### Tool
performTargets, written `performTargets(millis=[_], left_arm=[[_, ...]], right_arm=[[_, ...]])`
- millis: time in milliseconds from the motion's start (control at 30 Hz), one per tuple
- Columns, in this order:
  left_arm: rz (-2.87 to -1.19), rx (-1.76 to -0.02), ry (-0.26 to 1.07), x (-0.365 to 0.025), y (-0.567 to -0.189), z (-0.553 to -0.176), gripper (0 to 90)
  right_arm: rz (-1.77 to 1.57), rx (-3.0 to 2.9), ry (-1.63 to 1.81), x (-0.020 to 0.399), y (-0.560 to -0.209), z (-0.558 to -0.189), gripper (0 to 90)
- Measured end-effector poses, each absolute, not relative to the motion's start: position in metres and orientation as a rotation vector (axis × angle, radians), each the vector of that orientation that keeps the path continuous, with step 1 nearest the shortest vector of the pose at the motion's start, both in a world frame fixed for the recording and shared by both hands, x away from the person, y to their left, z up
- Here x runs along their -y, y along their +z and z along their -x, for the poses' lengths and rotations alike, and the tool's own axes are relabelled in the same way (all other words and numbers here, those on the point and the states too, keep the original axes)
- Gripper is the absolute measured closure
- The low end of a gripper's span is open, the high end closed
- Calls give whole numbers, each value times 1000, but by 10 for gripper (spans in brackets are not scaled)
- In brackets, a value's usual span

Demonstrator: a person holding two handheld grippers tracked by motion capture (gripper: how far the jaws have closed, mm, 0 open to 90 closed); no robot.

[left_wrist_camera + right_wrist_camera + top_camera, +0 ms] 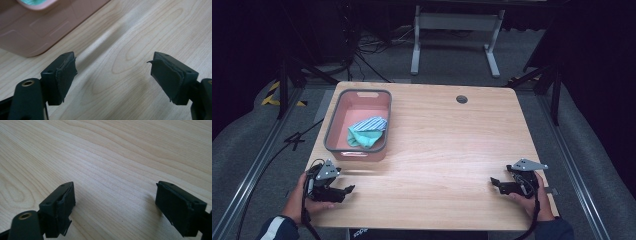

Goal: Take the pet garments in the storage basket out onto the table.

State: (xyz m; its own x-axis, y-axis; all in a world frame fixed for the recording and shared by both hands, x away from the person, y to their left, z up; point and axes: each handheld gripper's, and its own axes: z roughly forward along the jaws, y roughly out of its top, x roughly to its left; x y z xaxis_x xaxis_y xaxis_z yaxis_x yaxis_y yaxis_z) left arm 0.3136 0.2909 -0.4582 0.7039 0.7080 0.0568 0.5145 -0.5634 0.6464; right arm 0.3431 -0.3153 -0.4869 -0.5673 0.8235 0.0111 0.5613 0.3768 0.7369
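Observation:
A pink bin (338, 118) with a grey rim stands at the table's left; its near corner (37, 27) fills the upper left of the left gripper view. Folded cloths, one striped blue and one teal (368, 131), lie in its near right part. My left gripper (346, 190) rests low over the wood near the front left corner, just below the bin, and its jaws (112, 80) stand apart with nothing between them. My right gripper (493, 182) sits near the front right edge, pointing left, open (115, 205) over bare wood.
The wooden table (447, 145) has a round cable hole (461, 99) at the back. Beyond it a white desk frame (456, 30) stands on grey carpet with loose cables. Metal rails run along both sides of the table.

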Motion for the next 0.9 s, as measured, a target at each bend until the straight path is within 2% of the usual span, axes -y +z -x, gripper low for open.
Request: performTargets(millis=[500,900], left_arm=[[-2245,-900,506,-299,-428,-309,182],[-2240,-845,519,-293,-400,-311,183]], right_arm=[[-1207,-2284,1012,315,-487,-343,166],[-1207,-2284,1012,315,-487,-343,166]])
